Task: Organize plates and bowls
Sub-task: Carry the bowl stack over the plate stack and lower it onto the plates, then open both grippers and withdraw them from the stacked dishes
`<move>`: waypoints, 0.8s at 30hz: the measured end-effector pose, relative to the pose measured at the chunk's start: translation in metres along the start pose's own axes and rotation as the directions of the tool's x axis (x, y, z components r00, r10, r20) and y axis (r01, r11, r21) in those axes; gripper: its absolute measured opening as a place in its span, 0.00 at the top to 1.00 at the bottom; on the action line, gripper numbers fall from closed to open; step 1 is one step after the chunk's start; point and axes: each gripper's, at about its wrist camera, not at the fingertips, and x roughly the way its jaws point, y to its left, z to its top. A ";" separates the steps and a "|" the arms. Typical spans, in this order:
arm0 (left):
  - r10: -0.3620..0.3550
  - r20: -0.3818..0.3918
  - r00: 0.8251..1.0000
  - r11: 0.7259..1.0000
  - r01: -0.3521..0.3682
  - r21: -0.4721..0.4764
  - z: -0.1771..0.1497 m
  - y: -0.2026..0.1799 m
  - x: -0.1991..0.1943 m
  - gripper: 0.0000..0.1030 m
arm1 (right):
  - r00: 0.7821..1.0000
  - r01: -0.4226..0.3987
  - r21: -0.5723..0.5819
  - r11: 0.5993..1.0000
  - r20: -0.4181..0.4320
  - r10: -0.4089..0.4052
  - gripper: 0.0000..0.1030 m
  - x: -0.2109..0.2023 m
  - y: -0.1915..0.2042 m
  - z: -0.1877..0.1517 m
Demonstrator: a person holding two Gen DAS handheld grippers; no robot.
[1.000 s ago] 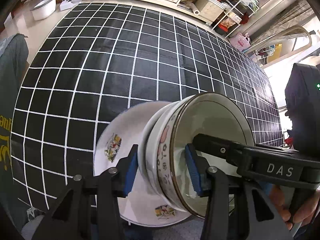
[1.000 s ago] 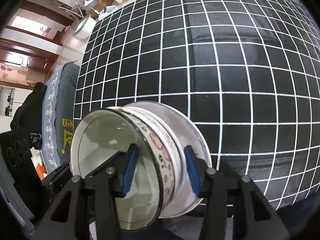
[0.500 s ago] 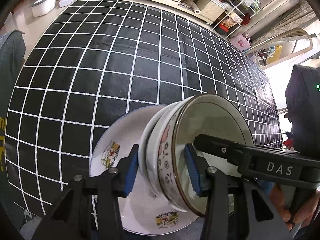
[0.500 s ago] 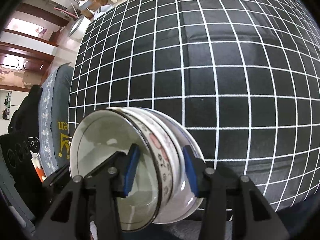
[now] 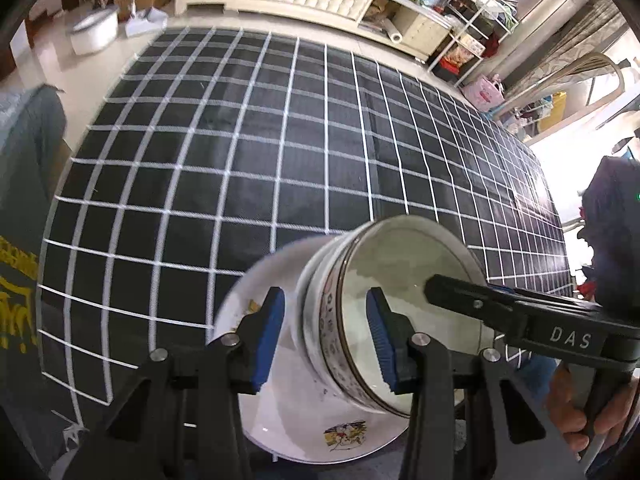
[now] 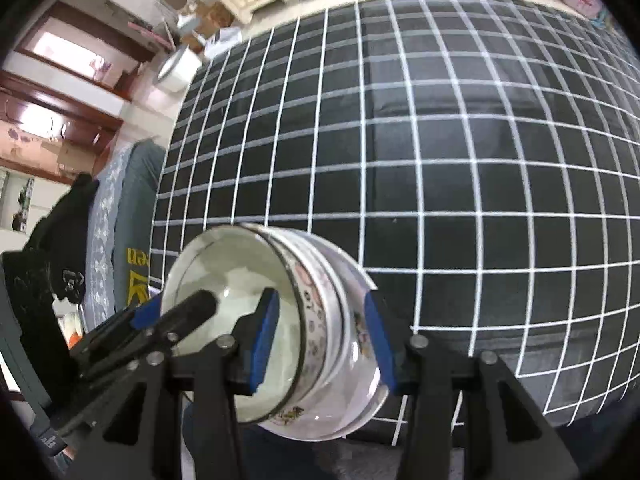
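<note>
Stack (image 5: 344,344) of bowls on plate (image 5: 320,436): lifted, tilted, above near edge of grid cloth (image 5: 240,160) | left gripper (image 5: 324,336): closed on stack's left rim, just narrowed | right gripper (image 6: 320,338): closed on right rim.

Black cloth (image 5: 248,184) with a white grid; white plate (image 5: 280,436) with coloured pictures; white bowl (image 5: 404,280), dark-rimmed; blue pads (image 5: 267,340).
</note>
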 end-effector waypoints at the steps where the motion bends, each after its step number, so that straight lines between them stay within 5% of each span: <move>1: 0.008 0.016 1.000 1.000 -0.008 0.002 0.001 -0.001 -0.006 0.61 | 1.000 0.004 0.002 1.000 0.031 -0.004 0.53 -0.008 -0.001 -0.001; 6: 0.062 0.138 0.988 0.998 -0.065 0.018 0.001 -0.016 -0.047 0.61 | 0.988 0.050 -0.056 0.997 0.146 -0.042 0.53 -0.040 0.003 -0.008; 13: 0.124 0.324 0.938 0.988 -0.145 0.042 -0.015 -0.057 -0.099 0.59 | 0.940 0.119 -0.131 0.984 0.334 -0.069 0.53 -0.092 0.008 -0.031; 17: 0.138 0.372 0.918 0.981 -0.178 0.074 -0.030 -0.081 -0.111 0.58 | 0.907 0.152 -0.166 0.974 0.415 -0.071 0.53 -0.116 0.008 -0.050; 24: 0.102 0.406 0.908 0.977 -0.168 0.129 -0.060 -0.108 -0.117 0.58 | 0.877 0.190 -0.191 0.963 0.474 -0.079 0.52 -0.137 0.000 -0.085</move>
